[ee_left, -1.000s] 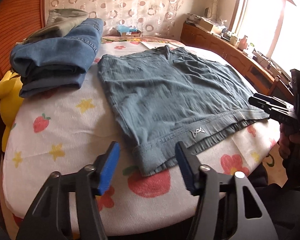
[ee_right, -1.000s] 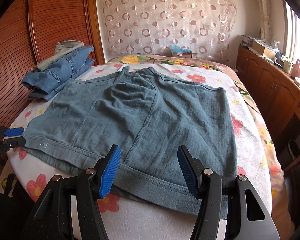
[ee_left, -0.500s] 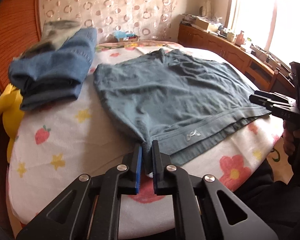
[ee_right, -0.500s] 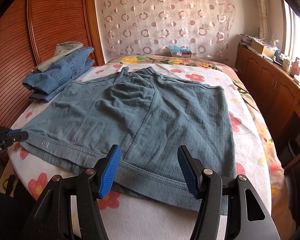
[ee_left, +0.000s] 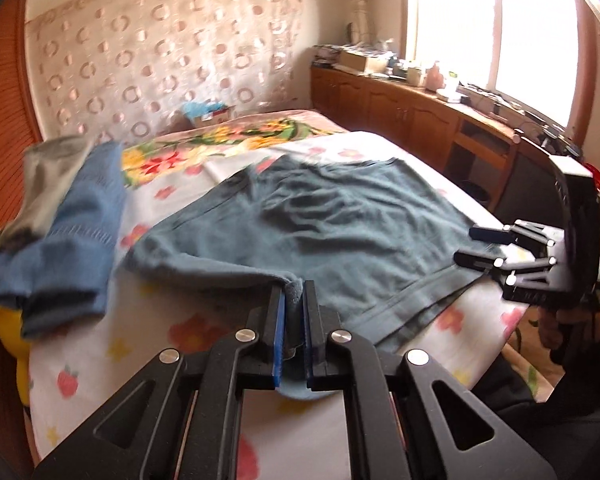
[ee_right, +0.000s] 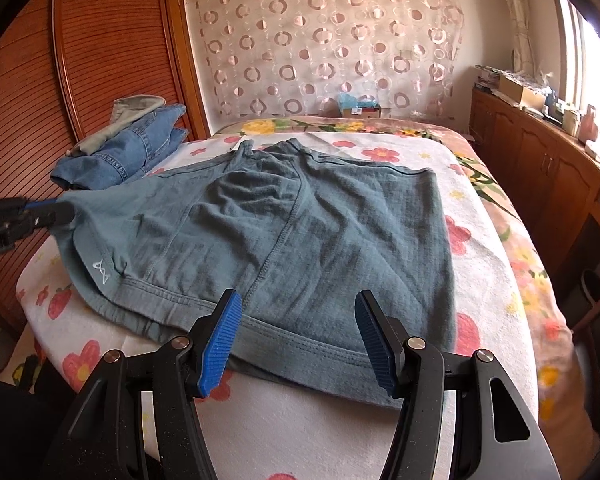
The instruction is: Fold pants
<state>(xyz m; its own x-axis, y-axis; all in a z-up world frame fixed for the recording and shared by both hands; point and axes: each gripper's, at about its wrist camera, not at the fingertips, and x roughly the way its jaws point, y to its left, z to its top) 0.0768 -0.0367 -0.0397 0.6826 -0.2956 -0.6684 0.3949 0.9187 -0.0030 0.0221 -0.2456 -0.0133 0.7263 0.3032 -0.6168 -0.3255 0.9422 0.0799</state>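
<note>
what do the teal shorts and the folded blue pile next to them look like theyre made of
Teal shorts: soft matte woven cotton, possibly a light washed denim; it rumples into soft wrinkles and shows stitched seams and a hem band. The corner drapes limply where the left claw pinches it.

Folded blue pile: denim, judging by the faded blue and contrast topstitching. The grey-green garment on top looks like plain cotton, but that is less certain.

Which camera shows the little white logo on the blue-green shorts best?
The right wrist view: the small white logo sits sharp and unhidden near the hem of the blue-green cotton shorts. The left wrist view is blurred, and no logo can be made out on the shorts there.
</note>
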